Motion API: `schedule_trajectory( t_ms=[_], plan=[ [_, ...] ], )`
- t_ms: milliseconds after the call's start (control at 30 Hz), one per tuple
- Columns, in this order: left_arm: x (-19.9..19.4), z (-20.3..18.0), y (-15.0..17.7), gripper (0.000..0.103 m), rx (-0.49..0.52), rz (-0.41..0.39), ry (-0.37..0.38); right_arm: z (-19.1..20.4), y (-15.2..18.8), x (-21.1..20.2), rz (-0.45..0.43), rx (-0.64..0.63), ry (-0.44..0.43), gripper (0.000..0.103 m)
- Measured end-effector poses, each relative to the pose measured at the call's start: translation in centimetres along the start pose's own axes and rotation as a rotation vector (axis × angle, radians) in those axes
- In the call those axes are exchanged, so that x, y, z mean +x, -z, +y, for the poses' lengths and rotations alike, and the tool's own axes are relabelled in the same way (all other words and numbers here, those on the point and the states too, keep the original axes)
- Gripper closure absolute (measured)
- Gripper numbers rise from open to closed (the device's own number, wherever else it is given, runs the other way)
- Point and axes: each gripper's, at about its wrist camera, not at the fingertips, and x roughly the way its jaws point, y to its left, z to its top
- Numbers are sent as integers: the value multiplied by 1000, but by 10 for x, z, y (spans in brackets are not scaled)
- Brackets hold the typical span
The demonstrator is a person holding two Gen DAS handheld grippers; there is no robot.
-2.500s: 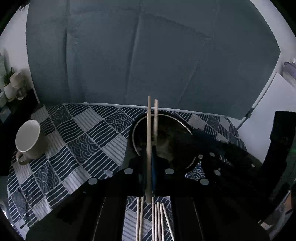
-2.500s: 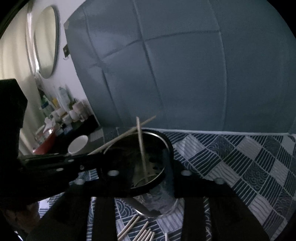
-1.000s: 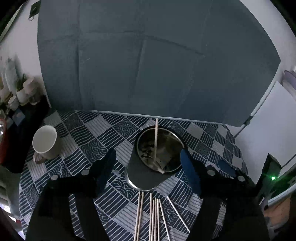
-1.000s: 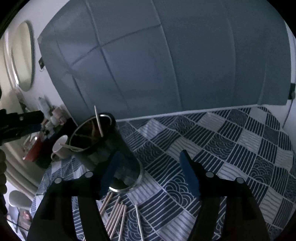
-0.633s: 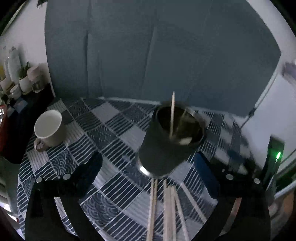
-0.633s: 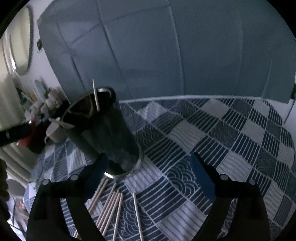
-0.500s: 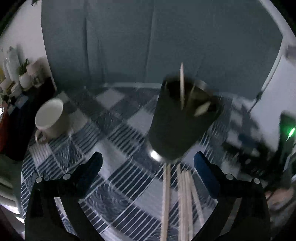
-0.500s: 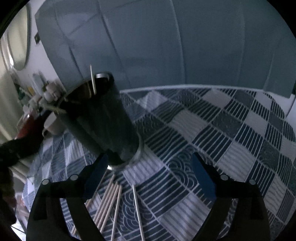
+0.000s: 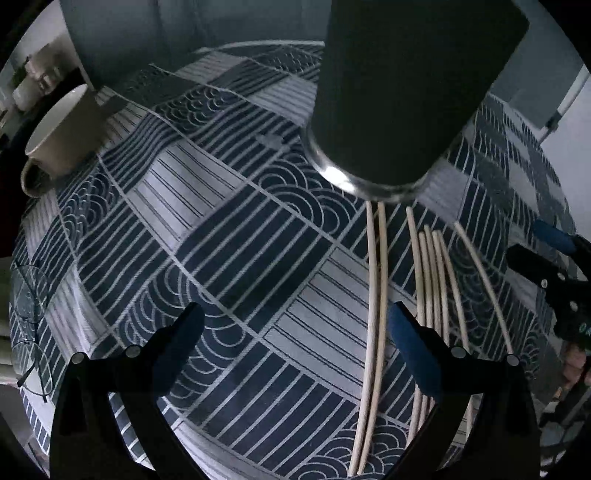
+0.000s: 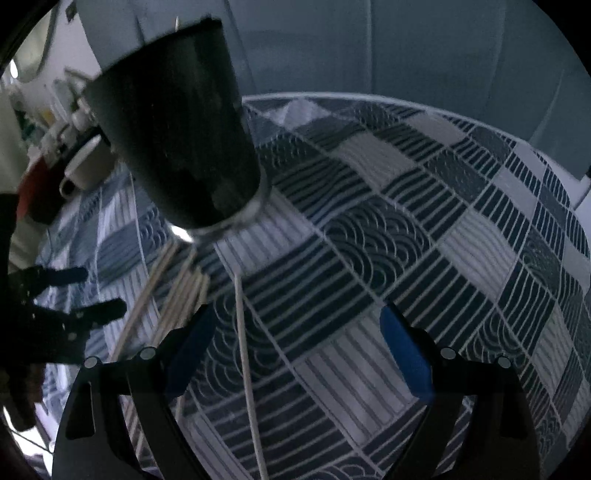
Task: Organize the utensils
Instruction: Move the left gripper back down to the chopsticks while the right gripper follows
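Observation:
A tall dark metal cup stands on the blue patterned tablecloth; the tip of a chopstick pokes above its rim. Several pale chopsticks lie on the cloth in front of it. My left gripper hangs open low over the cloth, and a pair of chopsticks lies just inside its right finger. The other loose chopsticks lie beyond that finger. My right gripper is open too, with a single chopstick on the cloth between its fingers, nearer the left one.
A white mug stands at the far left of the table. A pair of glasses lies by the left edge. A grey-blue panel rises behind the table. Each gripper shows at the edge of the other's view: right gripper, left gripper.
Both grippers opened wide, leaving their chopsticks in the cup, and dropped toward the cloth. The cup now looms above them and the loose chopsticks lie close under the fingers.

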Motion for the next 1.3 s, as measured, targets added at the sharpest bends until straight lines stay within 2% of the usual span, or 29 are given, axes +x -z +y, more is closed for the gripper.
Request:
schedule_trajectory(
  t_ms=[100, 400, 500, 567, 733, 933, 1167, 1233, 1300],
  plan=[
    [6, -3, 1, 5, 15, 14, -10, -1, 8, 5, 26, -3, 5, 17],
    [7, 0, -1, 5, 12, -13, -13, 3, 19, 18, 67, -18, 26, 17],
    [10, 4, -4, 4, -7, -29, -40, 6, 18, 21, 72, -40, 51, 16],
    [10, 1, -3, 4, 17, -35, -68, 8, 17, 23, 76, -55, 77, 14],
    [10, 0, -3, 4, -22, -21, -80, 5, 16, 28, 95, -23, 82, 7],
    [10, 1, 0, 4, -48, -17, -90, 4, 6, 35, 180, -24, 85, 7],
    [11, 2, -2, 5, -5, 1, -71, 4, 3, 39, 199, -41, 81, 7],
    [12, 5, -5, 8, -1, -1, -65, 3, 3, 39, 195, -44, 82, 8],
    [10, 5, -5, 21, 16, -4, -57, 5, 5, 37, 195, -55, 76, 8]
  ],
)
